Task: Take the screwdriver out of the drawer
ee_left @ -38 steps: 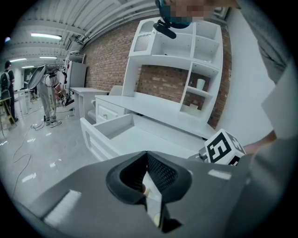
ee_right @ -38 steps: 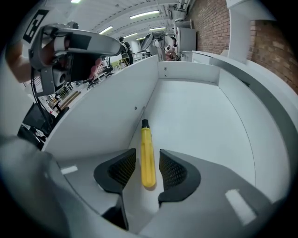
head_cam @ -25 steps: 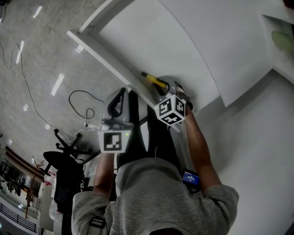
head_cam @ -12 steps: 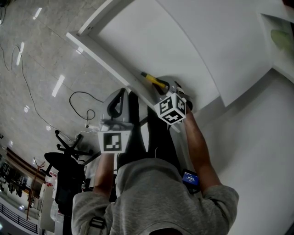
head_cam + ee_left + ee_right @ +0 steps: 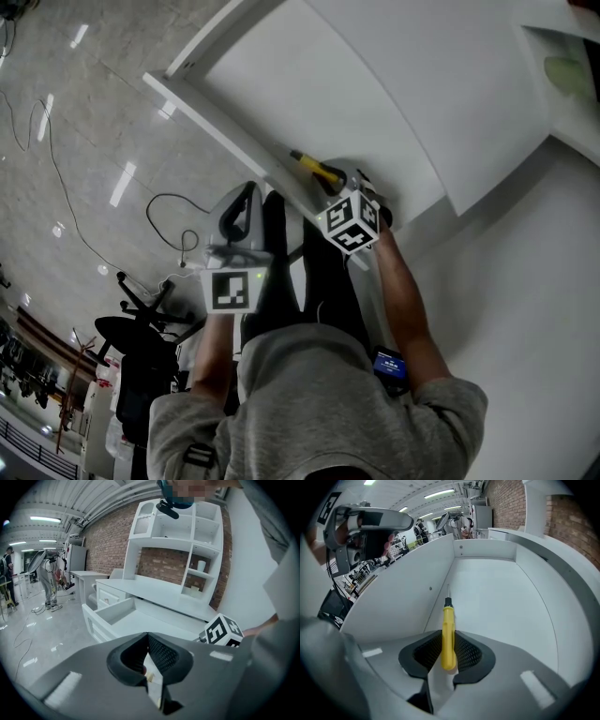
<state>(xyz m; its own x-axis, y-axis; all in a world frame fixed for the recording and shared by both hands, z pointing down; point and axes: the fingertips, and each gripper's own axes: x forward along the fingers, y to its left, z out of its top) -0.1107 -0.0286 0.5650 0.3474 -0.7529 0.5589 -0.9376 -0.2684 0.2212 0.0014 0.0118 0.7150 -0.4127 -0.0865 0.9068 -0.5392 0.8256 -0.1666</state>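
A yellow-handled screwdriver [image 5: 448, 632] with a black collar and thin metal shaft sits between the black pads of my right gripper [image 5: 448, 654], which is shut on its handle. Its tip points along the floor of the open white drawer [image 5: 497, 597], close to the left wall. From the head view the screwdriver [image 5: 314, 167] pokes out ahead of my right gripper [image 5: 343, 180] just inside the drawer's near wall [image 5: 234, 141]. My left gripper [image 5: 244, 199] hangs outside the drawer, in front of it; its pads [image 5: 159, 656] meet with nothing between them.
A white desk with a shelved hutch [image 5: 187, 536] stands against a brick wall. Cables [image 5: 173, 211] lie on the glossy floor, and an office chair [image 5: 131, 328] is at lower left. People stand far off [image 5: 49, 581] in the left gripper view.
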